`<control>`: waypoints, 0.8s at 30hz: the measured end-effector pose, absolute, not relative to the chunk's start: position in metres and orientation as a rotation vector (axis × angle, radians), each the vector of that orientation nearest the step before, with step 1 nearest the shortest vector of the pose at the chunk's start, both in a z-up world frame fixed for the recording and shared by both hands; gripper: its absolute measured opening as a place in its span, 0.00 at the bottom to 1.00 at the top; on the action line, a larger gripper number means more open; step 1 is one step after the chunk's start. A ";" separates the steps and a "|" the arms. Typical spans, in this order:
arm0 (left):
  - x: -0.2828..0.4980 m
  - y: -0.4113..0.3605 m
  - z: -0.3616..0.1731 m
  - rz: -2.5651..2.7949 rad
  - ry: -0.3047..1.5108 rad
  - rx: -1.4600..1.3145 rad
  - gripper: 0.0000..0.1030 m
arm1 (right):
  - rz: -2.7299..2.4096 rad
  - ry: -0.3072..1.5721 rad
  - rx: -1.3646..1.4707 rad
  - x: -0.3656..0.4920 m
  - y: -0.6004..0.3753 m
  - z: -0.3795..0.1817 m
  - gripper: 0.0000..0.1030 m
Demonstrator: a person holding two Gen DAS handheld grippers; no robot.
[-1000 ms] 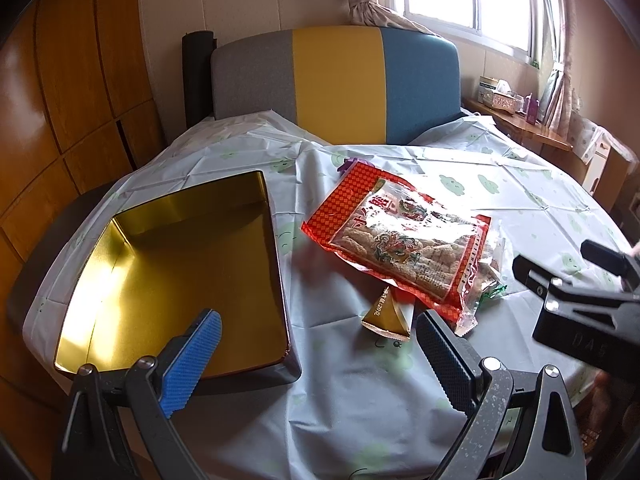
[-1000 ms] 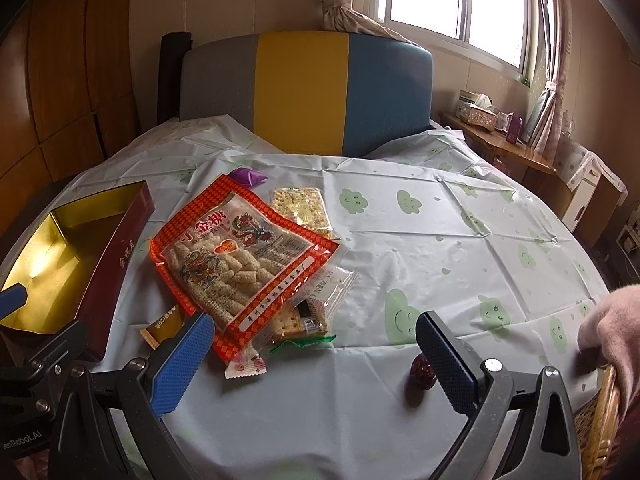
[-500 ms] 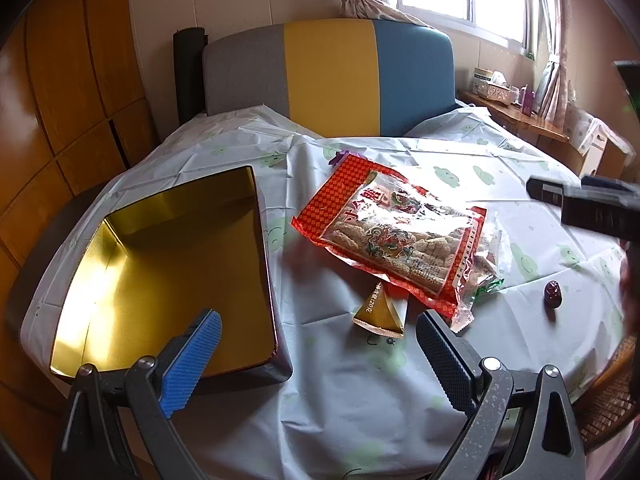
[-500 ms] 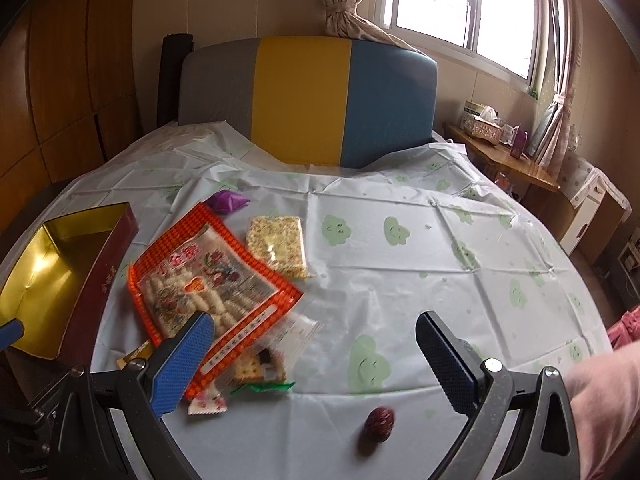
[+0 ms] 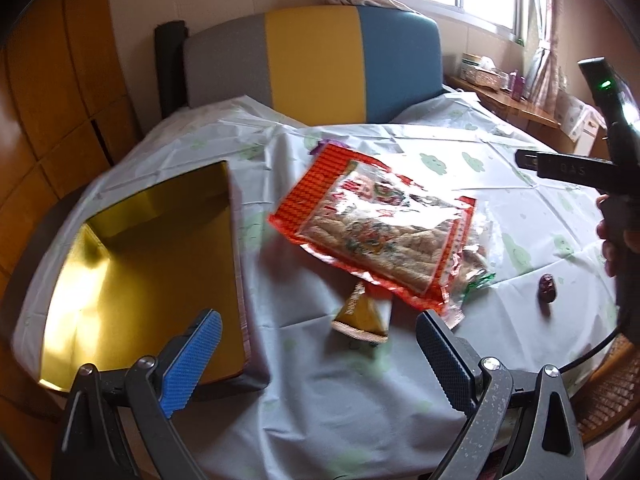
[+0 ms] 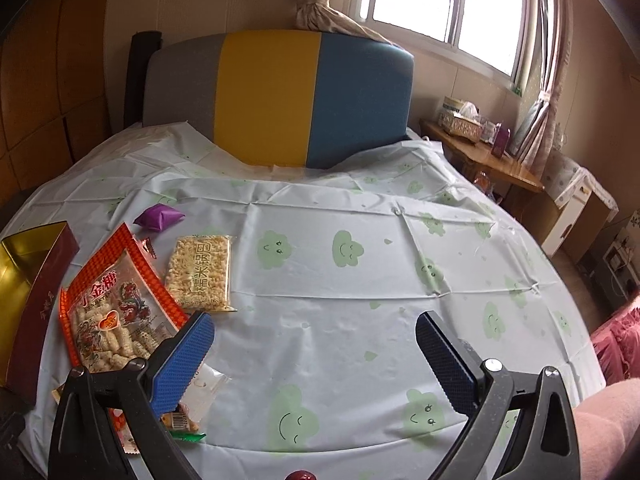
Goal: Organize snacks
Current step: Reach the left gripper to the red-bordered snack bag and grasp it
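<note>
1. Step status: sorting had barely begun. The gold-lined box (image 5: 152,264) sat empty at the left of the worktop (image 6: 360,280), and every snack lay outside it.
2. Left claw (image 5: 316,354): jaws were wide apart, holding nothing, hovering over the near edge between the box and the small gold triangular packet (image 5: 360,316).
3. Right claw (image 6: 314,354): jaws were likewise wide apart and empty, raised above bare cloth. A dark red date (image 6: 300,475) lay just below it at the bottom edge of its view.
4. Snack positions: the large orange bag (image 5: 376,232) lay mid-worktop, just right of the box. The rice-cake pack (image 6: 202,270) lay beside the bag, the purple packet (image 6: 158,218) lay beyond both, and a clear cracker pack (image 6: 192,404) was partly tucked under the bag's near end.
5. Next move, as a judgement: the left claw appeared best placed for the triangular packet. It would need to descend, straddle the packet, close, then carry it left over the box wall. A thin packet lying flat calls for a low, edge-on approach.
6. Change from the earlier frames: the right claw had risen and shifted right, so the date slid from mid-view to its bottom edge. The left view showed the snacks unmoved.
</note>
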State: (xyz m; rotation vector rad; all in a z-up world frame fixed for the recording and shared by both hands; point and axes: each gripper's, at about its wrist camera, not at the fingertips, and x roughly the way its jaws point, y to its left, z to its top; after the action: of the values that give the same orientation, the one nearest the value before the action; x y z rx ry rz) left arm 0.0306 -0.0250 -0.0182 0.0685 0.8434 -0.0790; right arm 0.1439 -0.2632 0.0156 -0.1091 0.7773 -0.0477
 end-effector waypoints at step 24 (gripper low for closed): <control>0.131 -0.029 -0.075 -0.064 1.143 -0.418 0.72 | 0.032 0.819 0.016 0.155 -0.270 0.011 0.99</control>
State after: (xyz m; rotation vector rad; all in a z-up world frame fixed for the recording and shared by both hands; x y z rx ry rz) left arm 0.1308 -0.0291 -0.0752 -0.4184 1.1432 -0.0644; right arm 0.1547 -0.2702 0.0111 0.0161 0.8191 0.0315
